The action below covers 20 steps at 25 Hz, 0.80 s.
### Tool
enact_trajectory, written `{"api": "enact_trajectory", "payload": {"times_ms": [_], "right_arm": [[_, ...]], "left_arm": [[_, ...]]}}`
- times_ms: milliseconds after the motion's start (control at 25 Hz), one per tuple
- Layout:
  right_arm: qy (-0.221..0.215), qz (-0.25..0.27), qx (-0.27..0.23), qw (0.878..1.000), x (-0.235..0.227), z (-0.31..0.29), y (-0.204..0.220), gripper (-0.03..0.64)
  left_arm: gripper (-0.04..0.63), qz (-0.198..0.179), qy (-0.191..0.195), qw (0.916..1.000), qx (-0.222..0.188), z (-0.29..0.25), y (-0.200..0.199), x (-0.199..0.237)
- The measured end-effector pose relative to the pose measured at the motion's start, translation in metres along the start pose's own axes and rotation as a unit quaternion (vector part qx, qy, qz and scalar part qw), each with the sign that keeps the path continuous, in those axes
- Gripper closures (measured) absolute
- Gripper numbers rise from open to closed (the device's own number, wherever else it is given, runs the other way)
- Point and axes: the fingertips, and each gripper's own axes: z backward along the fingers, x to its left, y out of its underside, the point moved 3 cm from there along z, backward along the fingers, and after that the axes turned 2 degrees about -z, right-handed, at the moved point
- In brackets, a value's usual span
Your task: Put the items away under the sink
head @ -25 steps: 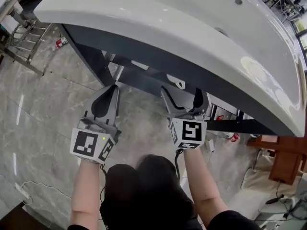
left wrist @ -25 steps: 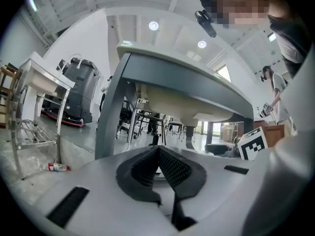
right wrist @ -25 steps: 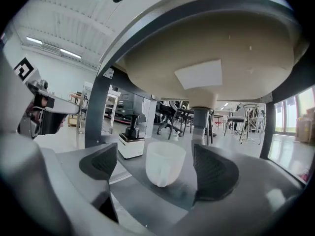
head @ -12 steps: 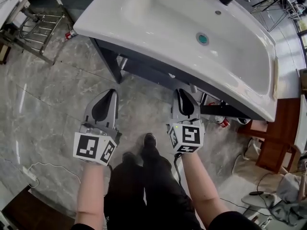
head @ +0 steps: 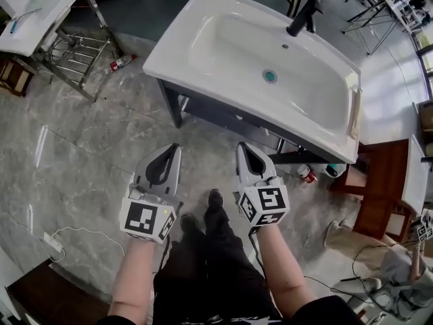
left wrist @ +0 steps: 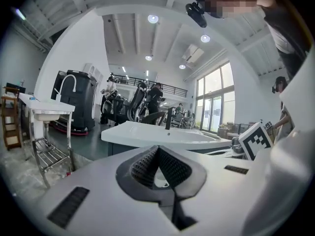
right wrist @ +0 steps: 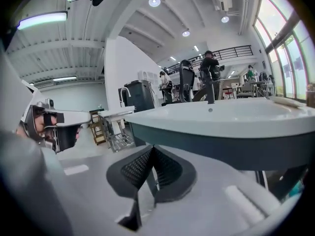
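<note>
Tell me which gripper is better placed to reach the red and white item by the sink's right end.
Probably the right. The right gripper, jaws just closed on nothing, hangs nearer the red and white item; the left gripper, also shut and empty, is farther off.

One sink (head: 177, 51), one faucet (head: 302, 15), one metal rack (head: 71, 53), two grippers: left gripper (head: 174, 148), right gripper (head: 241, 145).

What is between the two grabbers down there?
In the head view, the person's black shoe on grey floor lies between the left gripper and the right gripper, whose jaws have just closed on nothing.
</note>
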Motion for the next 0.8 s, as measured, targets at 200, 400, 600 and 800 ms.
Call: {"api": "enact_trajectory", "payload": {"times_ms": [200, 400, 600, 800], "right_arm": [[-0.007, 0.017, -0.014, 1.000, 0.022, 0.024, -0.043, 0.614], [0.011, 0.022, -0.036, 0.999, 0.021, 0.054, -0.083, 0.614], [0.045, 0.013, -0.065, 0.997, -0.006, 0.085, -0.110, 0.614], [0.114, -0.045, -0.069, 0.990, -0.082, 0.123, -0.103, 0.614]], "left_arm": [[0.588, -0.002, 0.010, 0.9999, -0.001, 0.021, -0.032, -0.008], [0.586, 0.003, 0.023, 0.9996, -0.014, 0.039, -0.057, -0.020], [0.586, -0.013, 0.044, 0.9989, -0.004, 0.029, -0.063, -0.035], [0.586, -0.032, 0.069, 0.9971, 0.009, 0.001, -0.069, -0.078]]}}
